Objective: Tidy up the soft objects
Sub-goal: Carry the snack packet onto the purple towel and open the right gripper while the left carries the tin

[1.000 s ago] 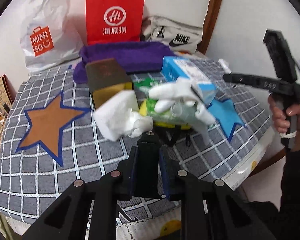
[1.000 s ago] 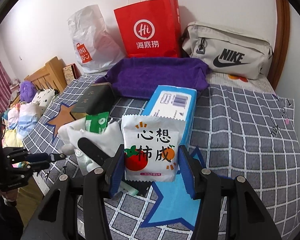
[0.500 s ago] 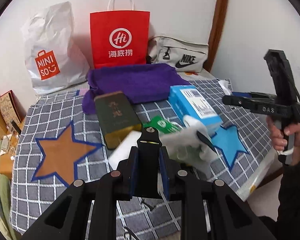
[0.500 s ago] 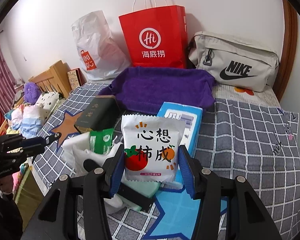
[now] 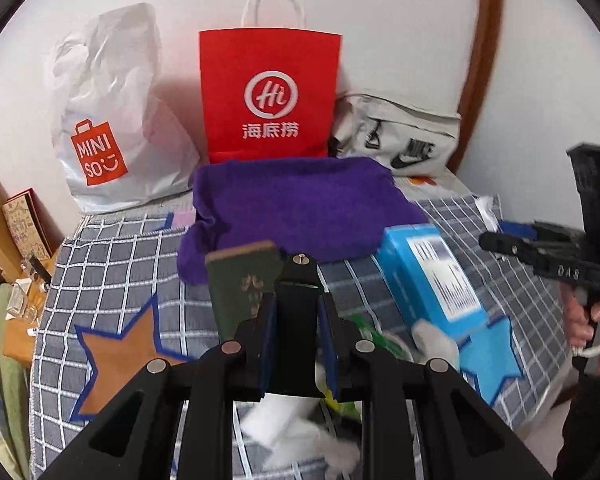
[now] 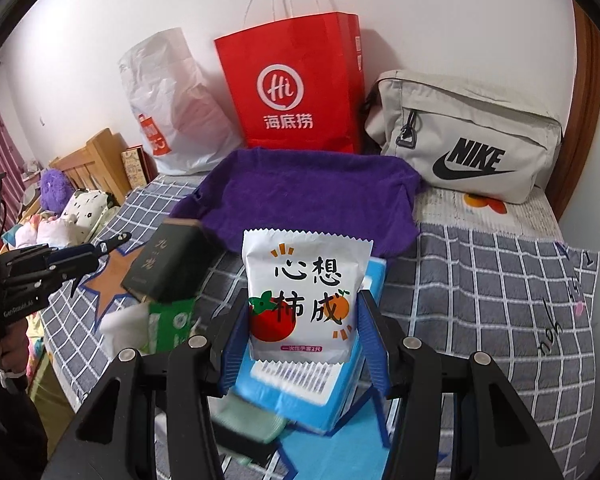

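Since a second ago, the left tongs (image 5: pixel 296 312) have been drawn back from the pile, clenched on a flat black object (image 5: pixel 296 356); what it is cannot be told. Below them a white sponge (image 5: pixel 276 416) is left on the checked bedcover (image 5: pixel 112 264).

From the right wrist, the right tongs (image 6: pixel 304 320) are seen gripping a white wipes packet (image 6: pixel 304 296) by its edges, held upright above the blue box (image 6: pixel 300 396), probably for carrying toward the red bag (image 6: pixel 296 84). Puffy and slightly crinkled, the packet looks soft.

Against the wall, left to right: plastic bag (image 6: pixel 172 120), paper bag (image 6: pixel 296 88), waist bag (image 6: pixel 468 136). Before them on the bedspread (image 6: pixel 500 280): towel (image 6: pixel 320 200). Nearer: book (image 6: pixel 168 264) at left (leaning), tissue box (image 5: pixel 436 276) at right, wipes pack (image 6: pixel 172 320) between.
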`<state>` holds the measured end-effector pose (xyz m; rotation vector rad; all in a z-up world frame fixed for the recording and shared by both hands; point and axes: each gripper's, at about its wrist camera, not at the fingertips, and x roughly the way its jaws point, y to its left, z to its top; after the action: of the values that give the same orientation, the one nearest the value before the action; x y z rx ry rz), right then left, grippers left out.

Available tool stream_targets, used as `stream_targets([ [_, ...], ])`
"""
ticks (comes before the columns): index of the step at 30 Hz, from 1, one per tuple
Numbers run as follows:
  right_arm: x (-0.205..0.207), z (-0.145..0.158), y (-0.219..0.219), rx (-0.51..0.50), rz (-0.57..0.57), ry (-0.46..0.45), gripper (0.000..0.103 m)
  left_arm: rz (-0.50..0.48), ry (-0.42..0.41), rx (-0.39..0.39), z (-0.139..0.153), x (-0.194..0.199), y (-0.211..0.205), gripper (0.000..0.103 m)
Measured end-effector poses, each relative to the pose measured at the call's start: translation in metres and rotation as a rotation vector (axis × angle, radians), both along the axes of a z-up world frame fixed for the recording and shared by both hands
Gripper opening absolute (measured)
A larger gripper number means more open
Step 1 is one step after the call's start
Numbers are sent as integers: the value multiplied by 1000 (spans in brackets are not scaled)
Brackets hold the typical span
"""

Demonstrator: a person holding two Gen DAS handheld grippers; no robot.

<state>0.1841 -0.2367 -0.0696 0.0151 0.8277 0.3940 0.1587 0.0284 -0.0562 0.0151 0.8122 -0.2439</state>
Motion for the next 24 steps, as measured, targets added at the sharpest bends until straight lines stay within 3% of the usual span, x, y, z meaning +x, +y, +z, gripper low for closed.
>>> stream_targets([
  [15,94,-7,3,-11,-14,11,51,75,33,3,-6,87,1,20],
  [24,142,-22,12,-16,-6,34,51,101,90,-6,-28,141,1,20],
])
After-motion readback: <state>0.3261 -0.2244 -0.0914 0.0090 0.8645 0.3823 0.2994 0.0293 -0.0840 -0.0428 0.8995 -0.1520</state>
